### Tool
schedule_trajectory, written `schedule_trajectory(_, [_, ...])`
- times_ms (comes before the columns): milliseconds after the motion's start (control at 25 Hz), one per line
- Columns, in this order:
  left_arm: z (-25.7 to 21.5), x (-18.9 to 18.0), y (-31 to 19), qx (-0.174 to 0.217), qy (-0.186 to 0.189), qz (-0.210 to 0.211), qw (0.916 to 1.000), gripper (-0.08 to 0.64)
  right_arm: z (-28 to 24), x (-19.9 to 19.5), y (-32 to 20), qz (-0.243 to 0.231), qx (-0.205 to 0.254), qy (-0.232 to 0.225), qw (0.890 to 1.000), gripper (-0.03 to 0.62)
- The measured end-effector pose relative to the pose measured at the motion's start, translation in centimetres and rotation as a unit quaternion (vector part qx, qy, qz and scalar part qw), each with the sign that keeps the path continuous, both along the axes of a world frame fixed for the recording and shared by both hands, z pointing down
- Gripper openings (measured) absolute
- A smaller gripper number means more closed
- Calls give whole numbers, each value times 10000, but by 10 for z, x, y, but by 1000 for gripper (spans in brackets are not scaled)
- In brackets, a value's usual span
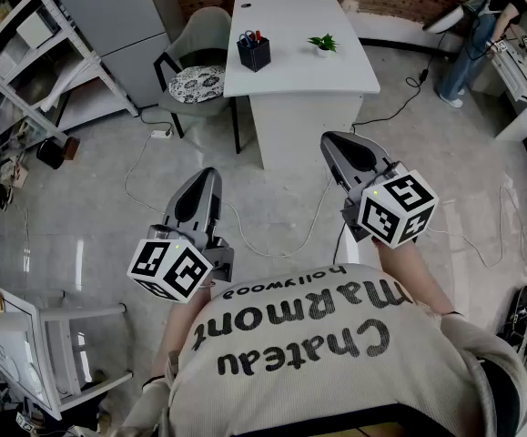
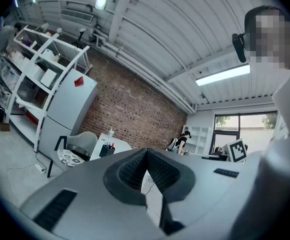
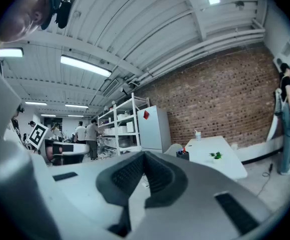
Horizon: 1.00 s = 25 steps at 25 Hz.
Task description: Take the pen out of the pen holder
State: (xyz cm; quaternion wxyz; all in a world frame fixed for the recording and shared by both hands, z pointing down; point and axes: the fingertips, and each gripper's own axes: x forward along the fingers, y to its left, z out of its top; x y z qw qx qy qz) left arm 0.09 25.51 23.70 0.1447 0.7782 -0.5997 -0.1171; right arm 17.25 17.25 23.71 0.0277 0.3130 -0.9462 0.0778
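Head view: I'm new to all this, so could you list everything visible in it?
table: one, white, straight ahead
pen holder: one, black, on the table's left side
pens: number unclear, a red one shows, standing in the pen holder
plant: one, green in a white pot, on the table right of the holder
chair: one, grey-green with patterned cushion, left of the table
shelving rack: one, white, far left
fridge: one, pale grey, beside the rack
other person: one, dark top, upper right corner
left tongs: one, grey, shut, empty
right tongs: one, grey, shut, empty
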Motion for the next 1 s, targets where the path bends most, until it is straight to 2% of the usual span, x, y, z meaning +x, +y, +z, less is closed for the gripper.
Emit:
schedule_trajectory(320, [-3,-23,12,138,2,125,9998,2,-2,-17,13,156,-4,-64,9999,5])
schedule_trajectory(520, [8,-37,20,154,148,187,9996,2,7,-28,28,43,-212,-443,9988,5])
schedule_trajectory(800, [33,-56,20,-124,263,66,9996,2,28,-37,17,305,-461,-206,9983,5])
schedule_trajectory(1000, [42,-72,2,-261,291,-51,9992,2,35,-58,-3,125,-414,-149,9990,5])
